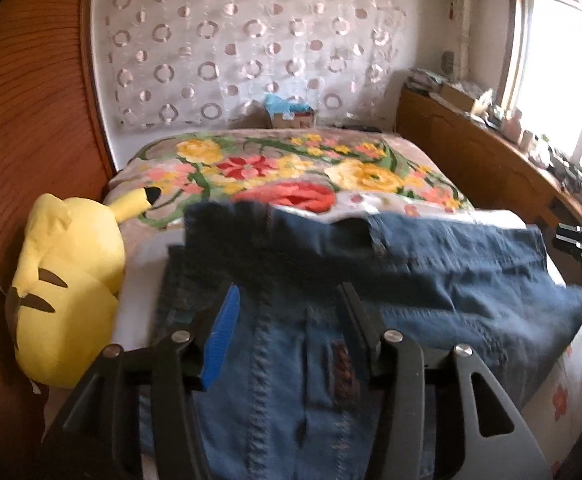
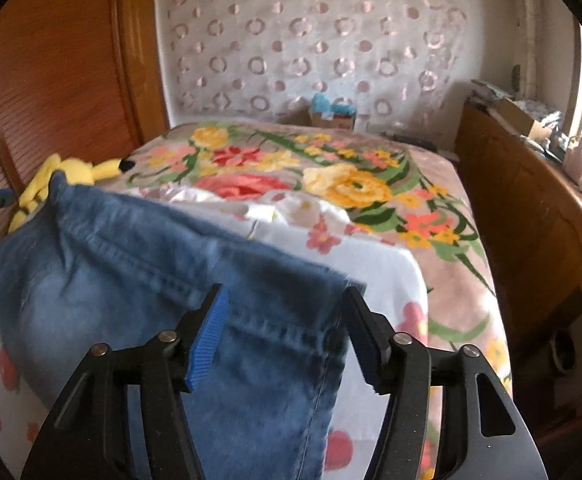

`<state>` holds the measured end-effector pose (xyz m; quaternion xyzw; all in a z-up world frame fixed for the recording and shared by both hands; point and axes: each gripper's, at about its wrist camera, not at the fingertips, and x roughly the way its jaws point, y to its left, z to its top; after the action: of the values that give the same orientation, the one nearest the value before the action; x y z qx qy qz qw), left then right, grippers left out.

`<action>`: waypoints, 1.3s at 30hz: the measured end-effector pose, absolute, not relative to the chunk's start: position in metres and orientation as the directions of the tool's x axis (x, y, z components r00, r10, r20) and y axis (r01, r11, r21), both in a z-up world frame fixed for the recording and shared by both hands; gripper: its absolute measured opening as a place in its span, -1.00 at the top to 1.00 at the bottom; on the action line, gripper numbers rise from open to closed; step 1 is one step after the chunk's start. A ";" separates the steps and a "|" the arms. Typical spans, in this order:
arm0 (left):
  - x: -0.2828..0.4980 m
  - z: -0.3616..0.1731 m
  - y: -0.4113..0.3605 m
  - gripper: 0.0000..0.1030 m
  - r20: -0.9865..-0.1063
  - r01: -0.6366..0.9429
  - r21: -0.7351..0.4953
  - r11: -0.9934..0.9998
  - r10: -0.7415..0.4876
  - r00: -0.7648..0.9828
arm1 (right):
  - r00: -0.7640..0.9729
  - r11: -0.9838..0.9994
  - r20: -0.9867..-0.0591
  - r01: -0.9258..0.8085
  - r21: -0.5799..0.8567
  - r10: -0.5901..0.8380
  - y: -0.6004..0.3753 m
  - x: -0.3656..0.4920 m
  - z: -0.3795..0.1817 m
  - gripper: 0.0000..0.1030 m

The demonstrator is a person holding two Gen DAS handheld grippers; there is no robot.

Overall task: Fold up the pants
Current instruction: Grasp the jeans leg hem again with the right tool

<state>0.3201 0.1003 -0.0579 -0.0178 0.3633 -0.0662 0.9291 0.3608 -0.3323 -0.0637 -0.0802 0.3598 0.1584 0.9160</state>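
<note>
I see blue denim pants (image 1: 411, 280) lying on the bed (image 1: 291, 160) with its floral blanket, partly folded, directly under and ahead of both my grippers. My left gripper (image 1: 287, 320) has its fingers (image 1: 221, 332) spread apart over the denim, not pinching it. My right gripper (image 2: 283, 324) is likewise open, its fingers (image 2: 207, 340) straddling a seamed edge of the pants without pressing. A yellow plush toy (image 1: 67, 292) sits left of my left fingers.
</note>
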 end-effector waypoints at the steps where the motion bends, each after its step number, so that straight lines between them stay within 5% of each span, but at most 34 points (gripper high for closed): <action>1: 0.317 -0.063 0.095 0.05 -0.677 0.124 -0.082 0.989 -0.147 0.722 | 0.682 0.934 -0.694 -0.355 -0.038 0.231 -0.332 0.359 -0.067 -0.25; 15: 0.304 -0.101 0.064 0.05 -0.734 0.162 -0.075 0.984 -0.164 0.659 | 0.579 0.952 -0.788 -0.305 0.027 0.208 -0.359 0.389 -0.106 -0.26; 17: 0.305 -0.106 0.065 0.05 -0.740 0.153 -0.076 0.985 -0.158 0.654 | 0.557 0.948 -0.796 -0.310 0.068 0.239 -0.362 0.394 -0.109 -0.08; 21: 0.303 -0.110 0.067 0.05 -0.746 0.143 -0.079 0.987 -0.153 0.648 | 0.545 0.938 -0.794 -0.333 0.090 0.270 -0.361 0.397 -0.105 0.90; 32: 0.285 -0.097 0.080 0.05 -0.714 0.104 -0.089 0.991 -0.136 0.687 | 0.746 0.960 -0.627 -0.279 0.009 0.223 -0.355 0.417 -0.045 0.96; 39: 0.272 -0.090 0.082 0.05 -0.700 0.103 -0.087 0.991 -0.134 0.702 | 0.710 0.971 -0.683 -0.241 -0.008 0.171 -0.356 0.436 -0.056 0.85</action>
<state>0.2722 0.0823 -0.0900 -0.0204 0.3810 -0.0641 0.9221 0.4364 -0.3562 -0.0564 -0.0482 0.3639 0.1113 0.9235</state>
